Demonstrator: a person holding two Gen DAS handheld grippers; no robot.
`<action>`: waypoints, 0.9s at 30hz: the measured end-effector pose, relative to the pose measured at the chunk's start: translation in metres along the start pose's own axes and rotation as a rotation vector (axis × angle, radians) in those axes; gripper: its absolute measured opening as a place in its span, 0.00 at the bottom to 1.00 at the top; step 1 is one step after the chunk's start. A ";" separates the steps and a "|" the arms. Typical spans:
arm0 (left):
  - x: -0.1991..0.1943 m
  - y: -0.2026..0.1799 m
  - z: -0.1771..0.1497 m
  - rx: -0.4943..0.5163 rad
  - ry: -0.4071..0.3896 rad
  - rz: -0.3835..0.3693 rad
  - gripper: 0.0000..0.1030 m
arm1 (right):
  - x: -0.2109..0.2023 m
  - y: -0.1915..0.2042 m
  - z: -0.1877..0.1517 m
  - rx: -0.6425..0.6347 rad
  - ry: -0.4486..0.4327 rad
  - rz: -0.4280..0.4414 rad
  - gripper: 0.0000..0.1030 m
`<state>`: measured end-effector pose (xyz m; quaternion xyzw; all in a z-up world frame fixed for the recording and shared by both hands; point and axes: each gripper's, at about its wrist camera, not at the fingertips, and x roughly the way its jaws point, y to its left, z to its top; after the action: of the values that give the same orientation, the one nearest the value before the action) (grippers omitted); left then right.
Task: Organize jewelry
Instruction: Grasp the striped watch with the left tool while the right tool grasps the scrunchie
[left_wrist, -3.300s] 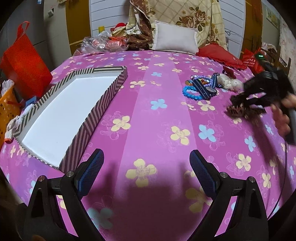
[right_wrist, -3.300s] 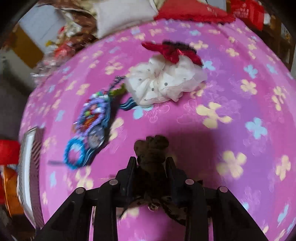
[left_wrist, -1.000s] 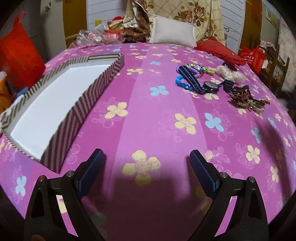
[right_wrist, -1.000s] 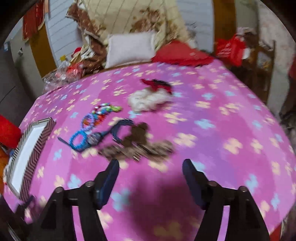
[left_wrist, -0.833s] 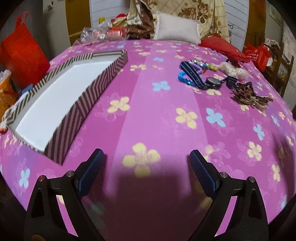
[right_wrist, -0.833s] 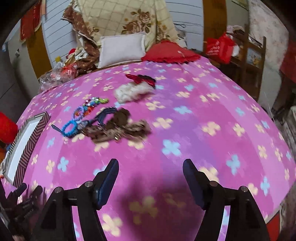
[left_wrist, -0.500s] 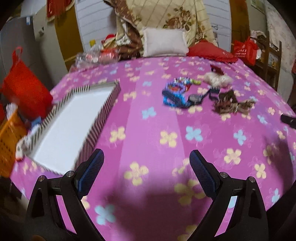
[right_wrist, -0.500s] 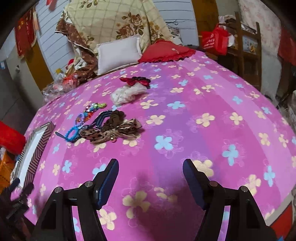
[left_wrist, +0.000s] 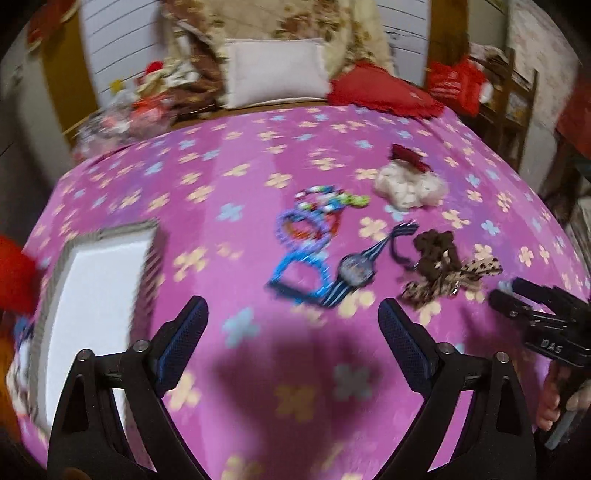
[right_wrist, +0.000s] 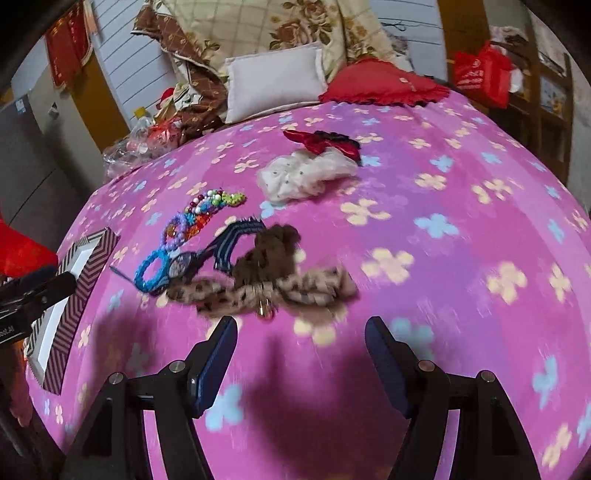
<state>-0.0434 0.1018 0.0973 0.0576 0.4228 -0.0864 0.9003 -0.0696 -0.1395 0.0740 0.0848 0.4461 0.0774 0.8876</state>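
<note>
Risk first, as we judge it: the pieces lie bunched and overlapping, so a pinch at one could drag a neighbour along by a strap or a loop, and soft fabric could slip from the pads or snag on beads.

Off to the left of our left gripper (left_wrist: 293, 332), beyond its left finger, sits the box (left_wrist: 92, 280), a shallow rectangle with a striped card wall and a plain white floor, with nothing in it that we can see. That gripper's fingers stand wide but are closing, with nothing between them, only the pink flowered bedspread (left_wrist: 258, 369), a soft, slightly fuzzy cloth.

Ahead of the fingers and a little to the right lie the bracelets (left_wrist: 308, 229), rings of small round beads in blue, purple and mixed colours, touching the watch (left_wrist: 356, 271) with its round face and striped woven strap.

Just ahead of our right gripper (right_wrist: 297, 352), whose fingers are spread wide and bare, lies the leopard bow (right_wrist: 258, 290), floppy printed fabric with a small metal charm, under a brown fluffy scrunchie (right_wrist: 271, 253). Farther ahead sit a white gauzy scrunchie (right_wrist: 306, 175) and a red bow (right_wrist: 319, 142), well clear of both grippers.
</note>
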 end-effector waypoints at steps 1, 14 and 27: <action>0.007 -0.003 0.005 0.015 0.012 -0.020 0.80 | 0.006 0.001 0.004 -0.006 0.006 0.008 0.67; 0.106 -0.033 0.044 0.126 0.175 -0.162 0.66 | 0.046 -0.010 0.015 0.002 0.031 0.072 0.67; 0.130 -0.051 0.031 0.229 0.213 -0.201 0.47 | 0.041 -0.027 0.022 0.063 0.008 0.119 0.67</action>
<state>0.0515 0.0329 0.0153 0.1258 0.5068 -0.2168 0.8248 -0.0260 -0.1583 0.0486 0.1386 0.4462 0.1165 0.8764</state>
